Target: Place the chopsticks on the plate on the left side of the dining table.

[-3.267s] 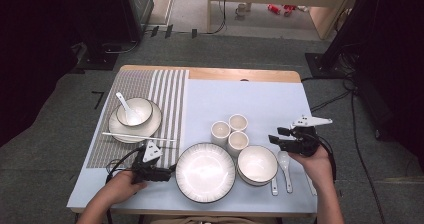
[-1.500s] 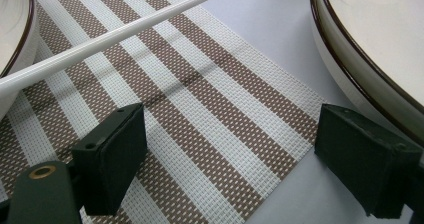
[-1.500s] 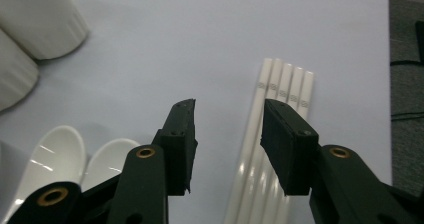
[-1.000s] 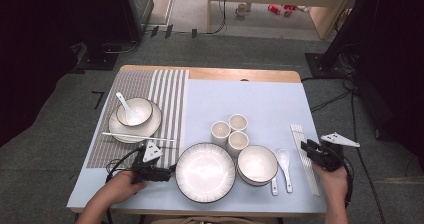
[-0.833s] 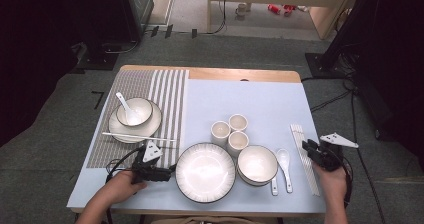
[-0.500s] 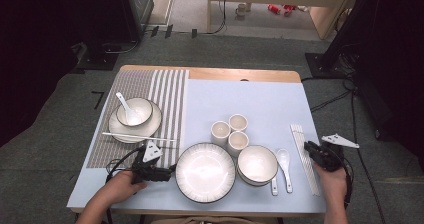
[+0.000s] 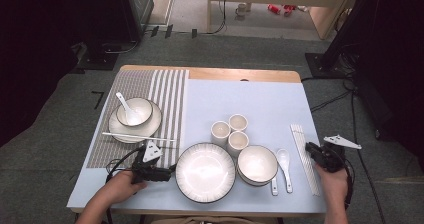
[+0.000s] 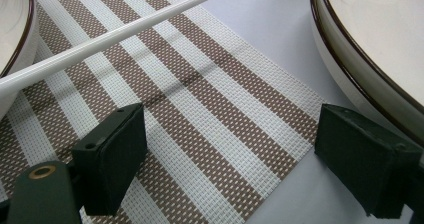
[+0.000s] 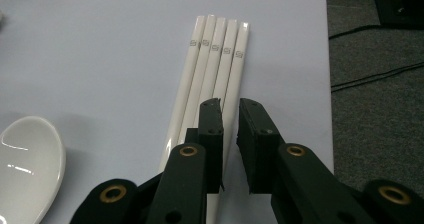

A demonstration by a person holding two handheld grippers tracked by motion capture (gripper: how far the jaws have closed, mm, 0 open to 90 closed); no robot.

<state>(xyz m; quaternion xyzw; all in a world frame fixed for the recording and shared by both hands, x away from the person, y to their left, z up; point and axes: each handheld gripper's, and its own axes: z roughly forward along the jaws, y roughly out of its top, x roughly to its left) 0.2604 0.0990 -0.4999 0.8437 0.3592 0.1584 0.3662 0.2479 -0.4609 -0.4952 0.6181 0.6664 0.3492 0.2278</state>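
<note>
Your right gripper (image 9: 230, 116) sat over the white chopsticks (image 9: 212, 74) near the right edge of the counter (image 7: 260, 99). Its jaws had just been closing and stood almost pressed together, pinching one chopstick on the outer side of the bunch. The five sticks lay side by side, touching each other. A white spoon (image 7: 284, 161) lay just left of them, next to a bowl (image 7: 257, 164).

Your left gripper (image 8: 227, 159) rested low over the striped mat (image 8: 200, 114), with its jaws spread wide and nothing between them. A big plate (image 7: 205, 171) sat just beside it. One white stick (image 8: 100, 44) lay across the mat ahead of it.
</note>
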